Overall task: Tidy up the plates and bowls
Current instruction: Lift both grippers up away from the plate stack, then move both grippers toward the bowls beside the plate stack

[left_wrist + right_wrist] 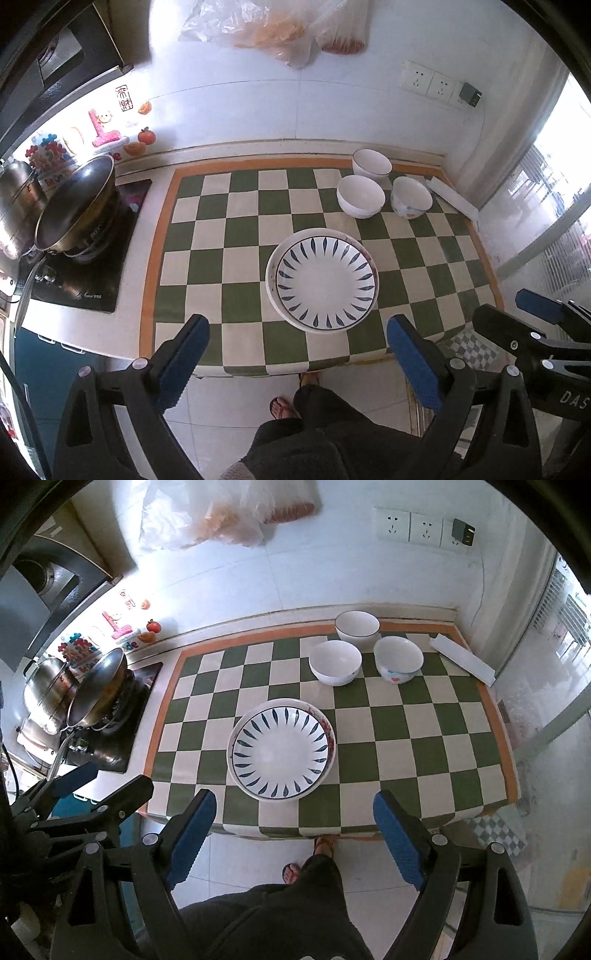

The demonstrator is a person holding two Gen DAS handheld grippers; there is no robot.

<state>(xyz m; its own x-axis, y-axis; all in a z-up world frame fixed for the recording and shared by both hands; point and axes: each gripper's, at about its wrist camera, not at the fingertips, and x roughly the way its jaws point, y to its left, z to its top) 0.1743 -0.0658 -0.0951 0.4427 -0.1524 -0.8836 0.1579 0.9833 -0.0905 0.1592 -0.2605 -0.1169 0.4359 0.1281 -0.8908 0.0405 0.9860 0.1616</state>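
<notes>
A stack of plates, topped by a white plate with blue leaf marks [322, 281] [281, 748], sits mid-table on a green and white checkered cloth [221, 236] [424, 731]. Three white bowls stand apart at the back right: one with a dark rim [371, 164] [357, 624], a plain one [360, 195] [335, 662], and one with small coloured marks [411, 196] [398, 659]. My left gripper [297, 363] is open and empty, held above the table's near edge. My right gripper [293, 836] is open and empty beside it, also seen in the left wrist view [532, 332].
A gas stove with a wok [79, 206] [98, 688] and a steel pot [14, 206] [48, 686] stands left of the cloth. A white box [452, 197] [463, 659] lies at the table's far right. Plastic bags [273, 29] hang on the wall. The person's legs [295, 904] are below.
</notes>
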